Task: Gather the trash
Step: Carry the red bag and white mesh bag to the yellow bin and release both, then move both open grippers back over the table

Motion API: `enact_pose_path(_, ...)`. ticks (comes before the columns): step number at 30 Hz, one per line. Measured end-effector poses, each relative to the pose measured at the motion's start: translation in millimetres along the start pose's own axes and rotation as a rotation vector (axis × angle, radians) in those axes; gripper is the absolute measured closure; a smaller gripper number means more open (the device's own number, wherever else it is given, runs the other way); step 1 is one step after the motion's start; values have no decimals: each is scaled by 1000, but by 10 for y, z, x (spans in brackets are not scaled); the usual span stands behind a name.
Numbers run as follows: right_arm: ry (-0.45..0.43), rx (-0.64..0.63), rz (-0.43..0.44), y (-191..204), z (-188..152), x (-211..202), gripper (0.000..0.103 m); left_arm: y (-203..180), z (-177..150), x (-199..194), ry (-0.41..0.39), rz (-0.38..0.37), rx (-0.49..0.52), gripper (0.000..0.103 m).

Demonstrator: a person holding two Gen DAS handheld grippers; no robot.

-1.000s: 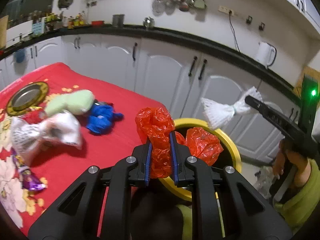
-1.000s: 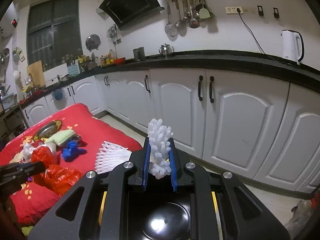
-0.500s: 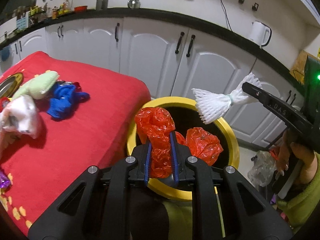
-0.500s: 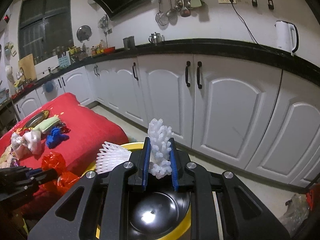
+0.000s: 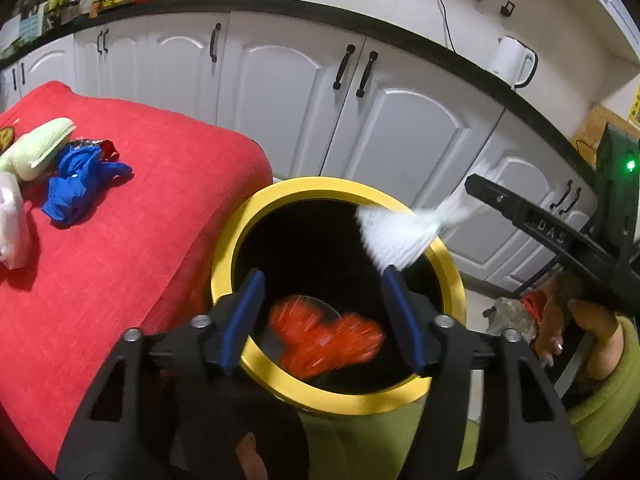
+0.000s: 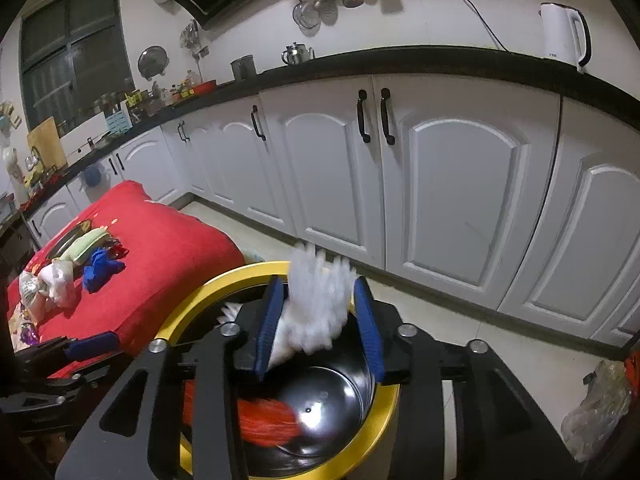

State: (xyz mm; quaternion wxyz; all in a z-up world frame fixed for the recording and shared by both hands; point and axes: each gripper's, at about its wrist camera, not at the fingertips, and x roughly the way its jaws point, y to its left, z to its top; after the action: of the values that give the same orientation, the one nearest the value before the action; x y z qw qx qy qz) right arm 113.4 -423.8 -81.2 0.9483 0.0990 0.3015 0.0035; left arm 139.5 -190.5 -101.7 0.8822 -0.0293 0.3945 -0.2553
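Left view, left gripper (image 5: 322, 312): wide open, holding nothing
Red bag (image 5: 324, 338): blurry, inside the yellow bin (image 5: 224, 248)
Right view, right gripper (image 6: 318, 330): spread apart, not clamping anything
White net (image 6: 316, 304): blurred, loose between the fingers over the bin
Table (image 6: 168, 248): blue bag (image 6: 100, 270) lying there

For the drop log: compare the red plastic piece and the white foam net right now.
The red plastic piece is down inside the yellow-rimmed bin; the white foam net is at rim height between the right gripper's open jaws. Red is crumpled film; white is ribbed mesh. Both are motion-blurred.
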Motion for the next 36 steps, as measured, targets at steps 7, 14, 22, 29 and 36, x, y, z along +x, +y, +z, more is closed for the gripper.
enact_pose_path(7,-7,8,21,44,-12,-17,54,77,21,-253,-82,35,-30,12)
enact_pose_path(14,-29,-27,69,275,38,-98,48,158,64,-619,-190,124,-41,11)
enact_pose_path(22,-70,-72,119,578,65,-269,38,299,-6,-1006,-281,238,-66,11)
enact_pose_path(29,-89,-136,170,913,104,-393,33,482,-42,-1267,-327,287,-110,11)
enact_pose_path(36,-103,-180,209,1237,137,-468,28,696,-65,-1567,-388,325,-153,11)
